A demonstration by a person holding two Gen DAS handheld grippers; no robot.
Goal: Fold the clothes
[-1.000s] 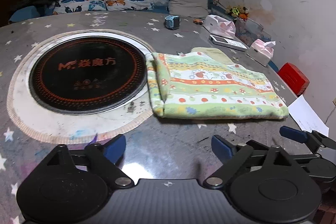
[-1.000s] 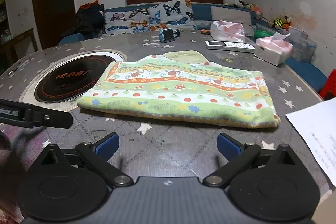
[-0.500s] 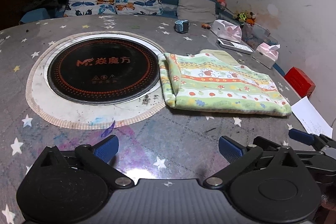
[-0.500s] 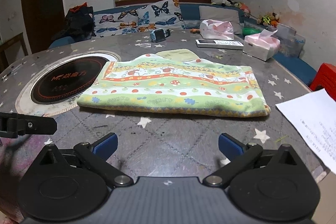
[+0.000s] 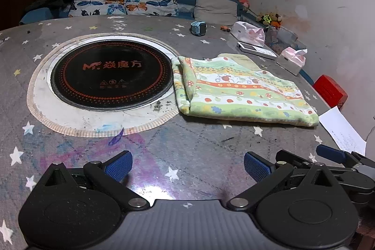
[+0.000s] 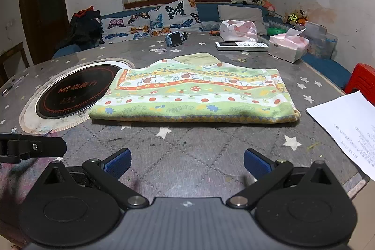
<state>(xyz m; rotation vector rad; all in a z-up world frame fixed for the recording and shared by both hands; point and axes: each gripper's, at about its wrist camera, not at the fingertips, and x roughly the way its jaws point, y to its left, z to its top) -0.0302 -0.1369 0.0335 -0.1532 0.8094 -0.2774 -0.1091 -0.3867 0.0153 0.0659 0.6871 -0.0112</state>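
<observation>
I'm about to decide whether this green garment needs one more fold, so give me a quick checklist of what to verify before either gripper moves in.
1. Left gripper open and empty: ok.
2. Right gripper open and empty: ok.
3. Green patterned garment lies flat, folded, free of both grippers: ok.
4. Near edge of the garment unobstructed on the table: ok.
5. Garment's left end overlaps the white ring of the round cooktop: not ok if a clean surface matters.
6. White paper sheet close to the garment's right end, may get swept: cannot tell.
</observation>
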